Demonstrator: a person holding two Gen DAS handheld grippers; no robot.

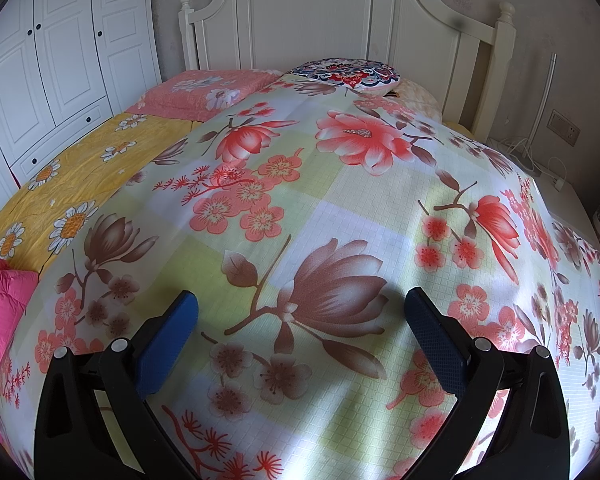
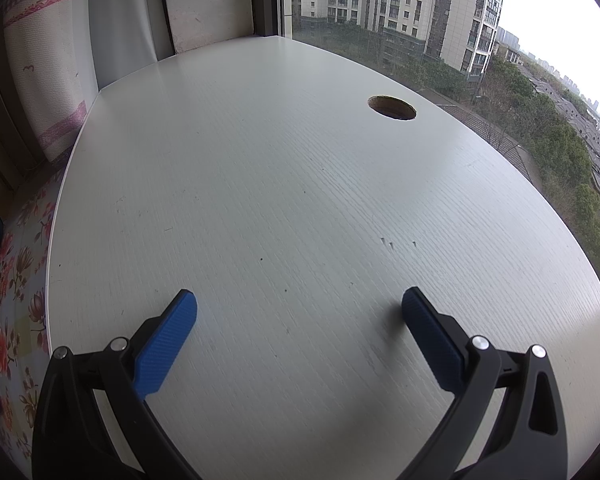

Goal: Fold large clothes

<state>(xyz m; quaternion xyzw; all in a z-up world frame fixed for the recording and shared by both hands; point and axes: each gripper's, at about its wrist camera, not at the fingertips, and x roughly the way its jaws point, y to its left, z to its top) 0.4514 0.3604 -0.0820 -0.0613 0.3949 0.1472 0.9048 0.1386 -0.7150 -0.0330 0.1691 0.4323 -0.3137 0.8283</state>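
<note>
Meanwhile left claw (image 1: 301, 306) gapes over floral sheet (image 1: 340, 208); right claw (image 2: 299, 304) apart above desk (image 2: 280, 184), perhaps touching

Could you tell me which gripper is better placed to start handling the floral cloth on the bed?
The left. The left gripper hangs open directly over the floral cloth, while the right gripper, also open, faces a bare white desk by the window, with the cloth only at its view's left edge.

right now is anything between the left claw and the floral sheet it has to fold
Nothing visible does. The left claw hangs open right over the pale floral-print sheet spread on the bed, with bare cloth between its blue fingers. The round patterned cushion lies far off by the headboard.
</note>
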